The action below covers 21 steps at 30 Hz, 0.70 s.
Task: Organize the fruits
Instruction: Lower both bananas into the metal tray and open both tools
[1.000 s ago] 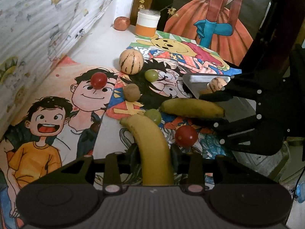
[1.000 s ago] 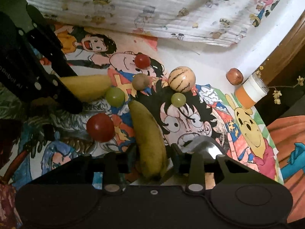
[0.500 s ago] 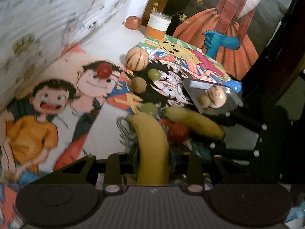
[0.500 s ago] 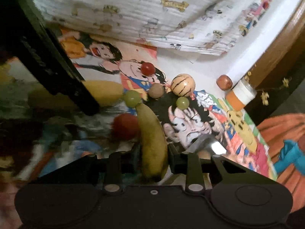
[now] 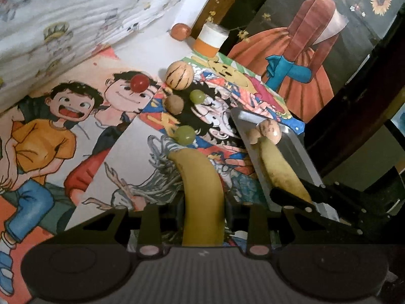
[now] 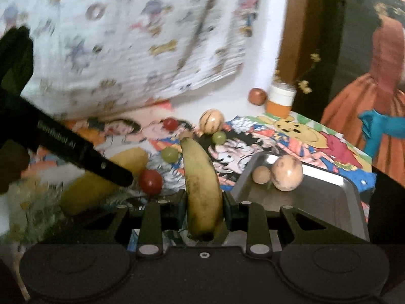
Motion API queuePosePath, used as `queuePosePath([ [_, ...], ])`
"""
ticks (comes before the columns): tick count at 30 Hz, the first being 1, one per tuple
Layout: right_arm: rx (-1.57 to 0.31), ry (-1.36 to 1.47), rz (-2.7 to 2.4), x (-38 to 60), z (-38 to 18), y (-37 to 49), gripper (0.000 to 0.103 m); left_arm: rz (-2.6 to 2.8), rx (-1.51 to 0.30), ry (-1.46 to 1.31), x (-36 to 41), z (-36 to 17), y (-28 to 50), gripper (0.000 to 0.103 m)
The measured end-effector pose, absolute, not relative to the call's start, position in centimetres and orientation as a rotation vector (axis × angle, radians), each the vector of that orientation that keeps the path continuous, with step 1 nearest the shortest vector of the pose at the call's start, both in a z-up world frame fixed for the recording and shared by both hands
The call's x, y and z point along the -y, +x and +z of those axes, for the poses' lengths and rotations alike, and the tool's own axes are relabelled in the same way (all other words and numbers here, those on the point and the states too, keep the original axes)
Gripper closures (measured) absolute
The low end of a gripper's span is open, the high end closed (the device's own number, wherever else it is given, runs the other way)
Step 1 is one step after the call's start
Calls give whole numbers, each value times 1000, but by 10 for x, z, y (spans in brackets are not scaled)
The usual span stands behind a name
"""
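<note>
My left gripper [image 5: 203, 202] is shut on a yellow banana [image 5: 201, 190] held above the cartoon mat. My right gripper [image 6: 203, 200] is shut on a second, spotted banana [image 6: 201, 177]; in the left wrist view this banana [image 5: 281, 169] hangs over the metal tray [image 5: 298, 152]. The tray [image 6: 326, 192] holds a striped round fruit [image 6: 287, 172] and a small pale ball [image 6: 260, 174]. On the mat lie a striped melon [image 5: 178, 77], two green grapes [image 5: 197, 96] [image 5: 185, 134], a brown ball [image 5: 174, 103] and red tomatoes [image 5: 139, 83] [image 6: 151, 182].
An orange-and-white jar [image 5: 211, 40] and a reddish fruit [image 5: 180, 31] stand at the back by the wall. A patterned cloth [image 5: 63, 20] hangs at the left. A dark chair or frame [image 5: 354, 126] rises right of the tray.
Both grippers moved right with their bananas. The right gripper swung its banana towards the tray, so that it now hangs over it. The red tomato by the bananas stayed on the mat.
</note>
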State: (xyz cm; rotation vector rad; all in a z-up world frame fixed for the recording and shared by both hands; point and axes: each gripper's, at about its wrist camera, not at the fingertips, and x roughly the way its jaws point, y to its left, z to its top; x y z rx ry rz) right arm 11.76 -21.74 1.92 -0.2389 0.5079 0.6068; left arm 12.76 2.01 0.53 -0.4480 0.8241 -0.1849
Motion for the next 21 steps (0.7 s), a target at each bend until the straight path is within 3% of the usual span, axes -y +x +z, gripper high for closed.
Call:
queuePosePath([
  [11, -511, 20, 327, 281, 14, 143, 71, -228, -777, -451, 12, 28, 156, 68],
  [21, -555, 136, 245, 318, -4, 154, 71, -338, -804, -502, 78, 15, 213, 68],
])
